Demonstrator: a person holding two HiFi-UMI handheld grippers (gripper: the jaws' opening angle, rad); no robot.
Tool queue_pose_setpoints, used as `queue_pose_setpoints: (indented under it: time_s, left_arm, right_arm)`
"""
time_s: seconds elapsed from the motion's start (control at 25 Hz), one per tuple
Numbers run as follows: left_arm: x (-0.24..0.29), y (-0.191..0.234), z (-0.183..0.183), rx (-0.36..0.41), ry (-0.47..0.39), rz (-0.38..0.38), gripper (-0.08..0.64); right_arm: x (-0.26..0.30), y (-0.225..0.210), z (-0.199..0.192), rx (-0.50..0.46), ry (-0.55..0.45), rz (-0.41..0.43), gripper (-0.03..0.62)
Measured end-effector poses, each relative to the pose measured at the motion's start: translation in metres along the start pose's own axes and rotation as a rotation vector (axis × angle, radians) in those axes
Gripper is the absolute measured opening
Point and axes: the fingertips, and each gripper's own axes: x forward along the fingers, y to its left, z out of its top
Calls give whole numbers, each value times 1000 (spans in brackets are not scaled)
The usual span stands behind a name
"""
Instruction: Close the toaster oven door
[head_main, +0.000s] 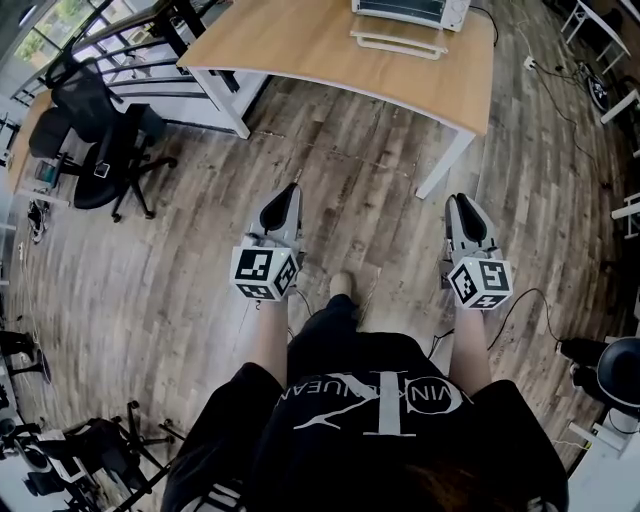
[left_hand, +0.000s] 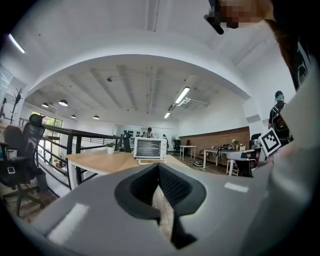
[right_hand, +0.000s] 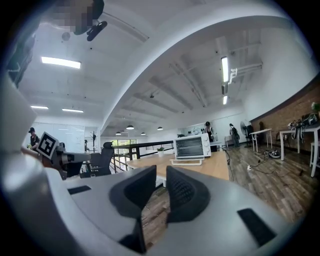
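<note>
The white toaster oven (head_main: 410, 10) stands at the far edge of a wooden table (head_main: 300, 50), well ahead of me. Its door (head_main: 398, 42) hangs open, folded down flat in front of it. Both gripper views show the oven small and distant (left_hand: 148, 148) (right_hand: 192, 146). My left gripper (head_main: 290, 192) is held over the floor short of the table, its jaws meeting at the tips with nothing in them. Level with it on the other side, my right gripper (head_main: 462, 202) has its jaws a narrow gap apart and empty.
A black office chair (head_main: 100, 140) stands left of the table beside a dark railing (head_main: 150, 40). A cable (head_main: 520, 310) trails over the plank floor at the right. More tables and people show far off in the gripper views.
</note>
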Motion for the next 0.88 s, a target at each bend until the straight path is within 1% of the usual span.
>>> queue_pose_setpoints:
  time_s: [0.16,0.48,0.72,0.88]
  left_arm:
    - [28,15,2,6,2,-25,12]
    - [79,50,7,-14,2,-45,12]
    - [106,63,8,-16,5,-75,12]
    - [119,79,10,-25,7,-80,12]
  right_arm:
    - [27,-6,3,-12,9,-11,29]
    - [79,-16,11,-12,7,-32,29]
    - [101,-25,14,-5,3,-64,29]
    - [118,-27,18,0,-2,-77,29]
